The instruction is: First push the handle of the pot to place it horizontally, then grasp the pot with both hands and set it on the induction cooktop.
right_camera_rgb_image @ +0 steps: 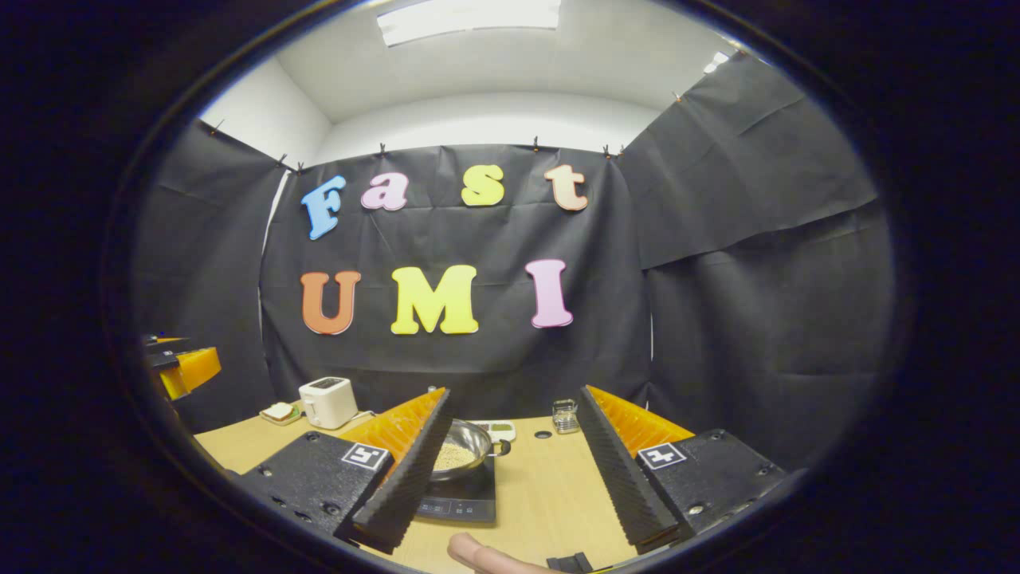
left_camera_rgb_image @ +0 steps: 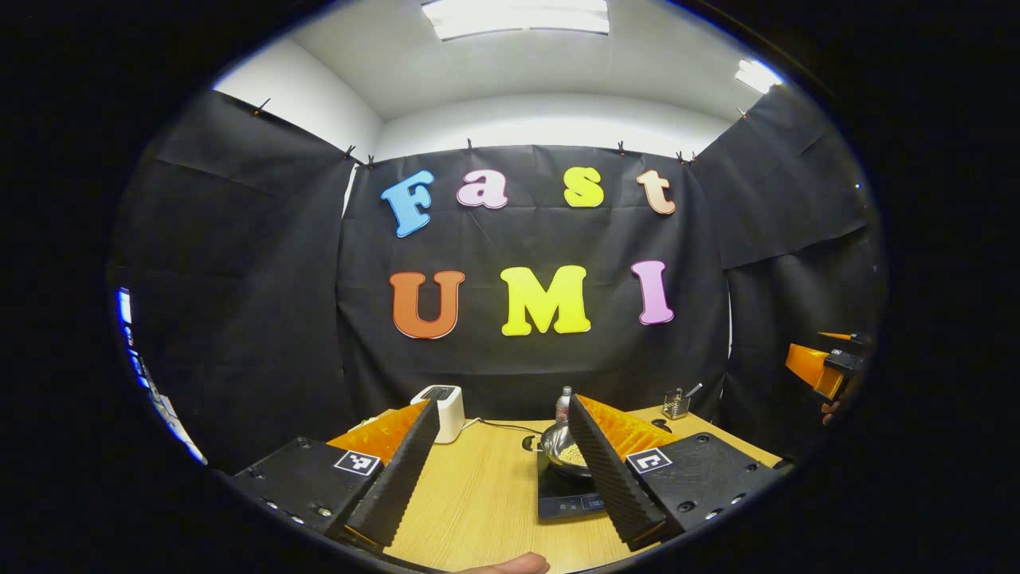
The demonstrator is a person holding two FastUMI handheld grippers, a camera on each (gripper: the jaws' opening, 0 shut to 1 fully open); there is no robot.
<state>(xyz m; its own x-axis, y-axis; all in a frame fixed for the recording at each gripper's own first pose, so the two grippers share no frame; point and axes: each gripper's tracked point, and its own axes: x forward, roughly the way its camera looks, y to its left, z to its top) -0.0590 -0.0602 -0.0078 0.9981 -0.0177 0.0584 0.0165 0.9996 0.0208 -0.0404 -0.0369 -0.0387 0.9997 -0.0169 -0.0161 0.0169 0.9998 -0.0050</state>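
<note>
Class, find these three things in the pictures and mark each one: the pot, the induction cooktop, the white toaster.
pot (right_camera_rgb_image: pixel 466 443): right gripper view, on its steel inner wall.
induction cooktop (right_camera_rgb_image: pixel 462 501): right gripper view, on its dark front panel.
white toaster (right_camera_rgb_image: pixel 328 402): right gripper view, on its front side.

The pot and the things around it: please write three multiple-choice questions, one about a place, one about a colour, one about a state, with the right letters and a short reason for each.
1. Where does the pot stand?
A. on the induction cooktop
B. on the toaster
C. on the bare table

2. What colour is the toaster?
A. red
B. white
C. green

3. How do the jaws of the right gripper stand?
A. shut on the pot
B. shut on nothing
C. open, holding nothing

Answers:
1. A: in the right gripper view the pot sits on top of the dark cooktop.
2. B: its body is white, with a dark top.
3. C: the two fingers stand wide apart, with the wooden table showing between them.
</note>
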